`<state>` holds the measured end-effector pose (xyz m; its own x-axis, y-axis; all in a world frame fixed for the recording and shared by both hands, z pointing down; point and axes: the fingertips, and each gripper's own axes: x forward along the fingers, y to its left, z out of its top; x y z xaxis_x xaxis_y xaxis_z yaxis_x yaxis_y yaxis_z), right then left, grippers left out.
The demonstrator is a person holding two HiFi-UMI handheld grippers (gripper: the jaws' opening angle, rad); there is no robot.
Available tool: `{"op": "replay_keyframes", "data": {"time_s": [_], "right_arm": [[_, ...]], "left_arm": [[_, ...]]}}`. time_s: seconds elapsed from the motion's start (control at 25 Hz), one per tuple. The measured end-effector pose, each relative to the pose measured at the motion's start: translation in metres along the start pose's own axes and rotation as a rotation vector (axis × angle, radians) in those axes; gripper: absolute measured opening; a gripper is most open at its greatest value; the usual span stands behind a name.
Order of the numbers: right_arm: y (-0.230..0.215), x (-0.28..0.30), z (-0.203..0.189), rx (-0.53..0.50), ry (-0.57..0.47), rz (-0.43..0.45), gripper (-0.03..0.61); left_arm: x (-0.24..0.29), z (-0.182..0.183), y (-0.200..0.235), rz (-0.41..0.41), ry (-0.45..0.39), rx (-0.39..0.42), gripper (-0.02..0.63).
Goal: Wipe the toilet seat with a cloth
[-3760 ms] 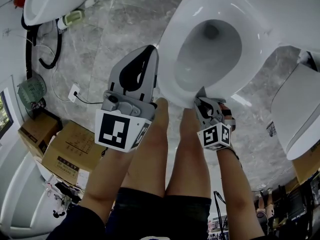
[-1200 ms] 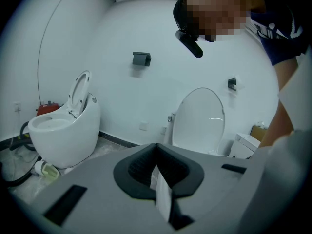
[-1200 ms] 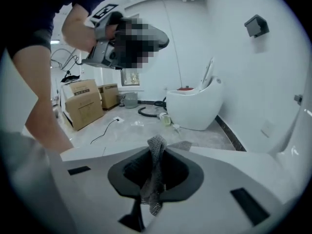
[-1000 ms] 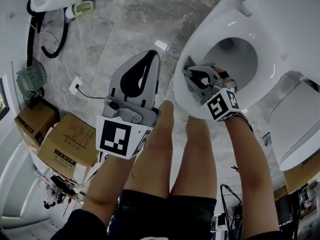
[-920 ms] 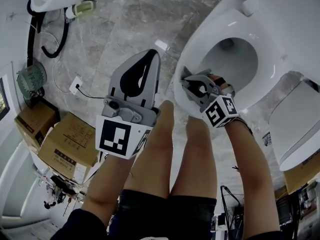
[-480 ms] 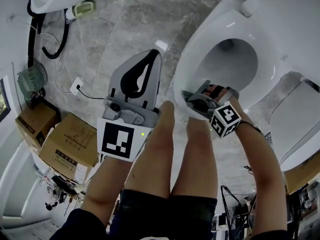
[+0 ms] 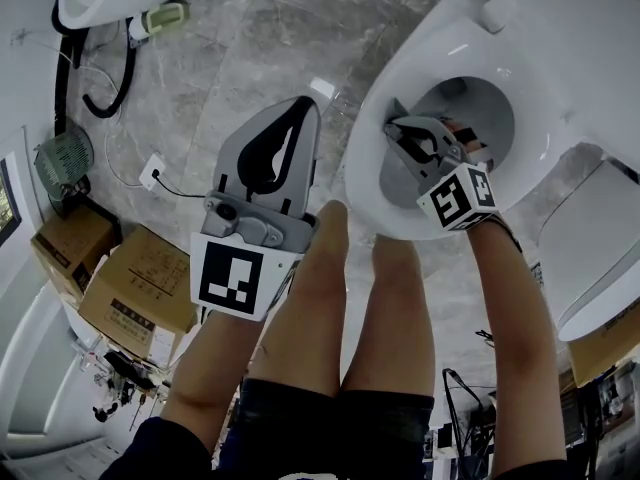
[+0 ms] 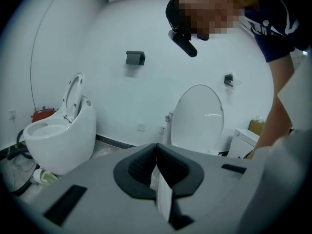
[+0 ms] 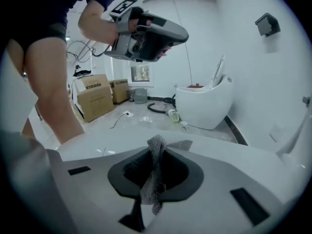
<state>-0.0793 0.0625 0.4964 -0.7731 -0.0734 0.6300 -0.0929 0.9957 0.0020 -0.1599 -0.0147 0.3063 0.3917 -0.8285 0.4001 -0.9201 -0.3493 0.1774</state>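
The right gripper [image 7: 404, 136] pinches the grey cloth [image 9: 154, 177] in its fingers at the near rim of the toilet seat [image 7: 365, 173], so the wiping seems under way but not finished; the left gripper [image 7: 297, 116] hangs aside, fingers closed and empty.

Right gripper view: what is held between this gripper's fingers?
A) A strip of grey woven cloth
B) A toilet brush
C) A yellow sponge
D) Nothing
A: the right gripper is shut on a strip of grey woven cloth, which sticks out past the fingers above the white toilet seat.
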Motion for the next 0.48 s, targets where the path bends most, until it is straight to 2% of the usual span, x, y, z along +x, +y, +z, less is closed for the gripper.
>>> {"op": "replay_keyframes", "data": {"time_s": [0.12, 0.28, 0.36, 0.48], "right_arm": [[0.055, 0.009, 0.021, -0.024, -0.046, 0.148, 0.061], [0.147, 0.019, 0.039, -0.146, -0.075, 0.407, 0.061], [0.161, 0.022, 0.040, -0.180, -0.078, 0.447, 0.061], [0.144, 0.026, 0.041, -0.163, -0.099, 0.411, 0.061]], "left_arm": [[0.003, 0.003, -0.002, -0.002, -0.007, -0.008, 0.020], [0.007, 0.004, -0.003, -0.007, -0.004, -0.005, 0.020], [0.008, 0.002, -0.002, -0.003, 0.000, -0.008, 0.020], [0.006, -0.001, 0.001, 0.001, 0.008, -0.011, 0.020]]}}
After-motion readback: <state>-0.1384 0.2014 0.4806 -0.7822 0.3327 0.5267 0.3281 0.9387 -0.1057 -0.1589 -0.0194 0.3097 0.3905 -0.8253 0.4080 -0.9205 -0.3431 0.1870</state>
